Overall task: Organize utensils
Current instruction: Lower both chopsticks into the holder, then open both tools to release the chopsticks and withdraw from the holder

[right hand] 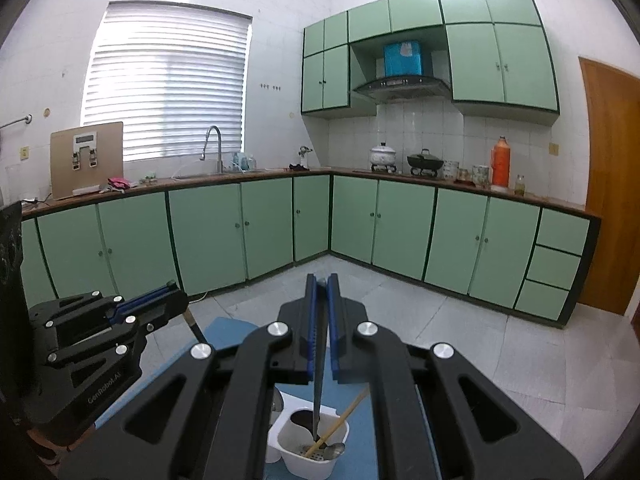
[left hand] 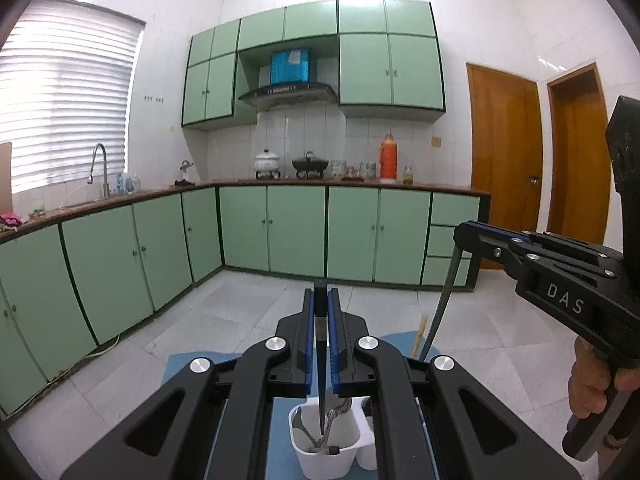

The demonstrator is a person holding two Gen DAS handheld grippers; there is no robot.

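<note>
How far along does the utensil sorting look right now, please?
Done: spoons and chopsticks already stand in the white holder. In hand: the left gripper clamps a dark-handled utensil and the right gripper a grey one, both over the compartments. Left: releasing them.

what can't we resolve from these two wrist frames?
- Left wrist view: lower end of the knife in the left gripper, lost among utensils in the white holder.
- Right wrist view: working end of the utensil in the right gripper, hidden inside the holder's compartment.
- Both views: holder's near side and the blue mat, covered by gripper bodies and the frame edge.
</note>
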